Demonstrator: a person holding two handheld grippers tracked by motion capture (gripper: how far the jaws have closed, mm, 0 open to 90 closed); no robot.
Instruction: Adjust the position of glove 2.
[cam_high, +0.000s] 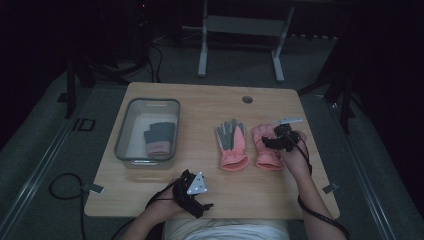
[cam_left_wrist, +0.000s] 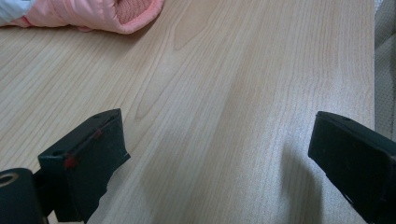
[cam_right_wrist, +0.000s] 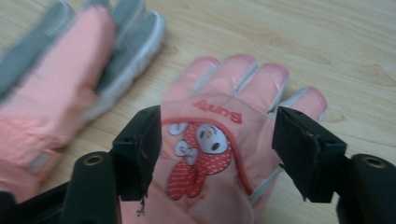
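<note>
Bin (cam_high: 125, 131) sits far left, holding a folded glove. Left gripper (cam_high: 196, 196) rests spread near the table (cam_high: 210, 107) edge. Rightward, the right gripper (cam_high: 274, 142) hangs spread over the cartoon glove (cam_right_wrist: 210, 154), beside its palm-up mate (cam_high: 232, 145).

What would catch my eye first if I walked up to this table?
Two pink gloves lie side by side on the right half of the wooden table: the left glove grey palm up, the right glove showing a cartoon figure. The right gripper hovers open over that cartoon glove. At the left, a clear bin holds another pink and grey glove.
</note>
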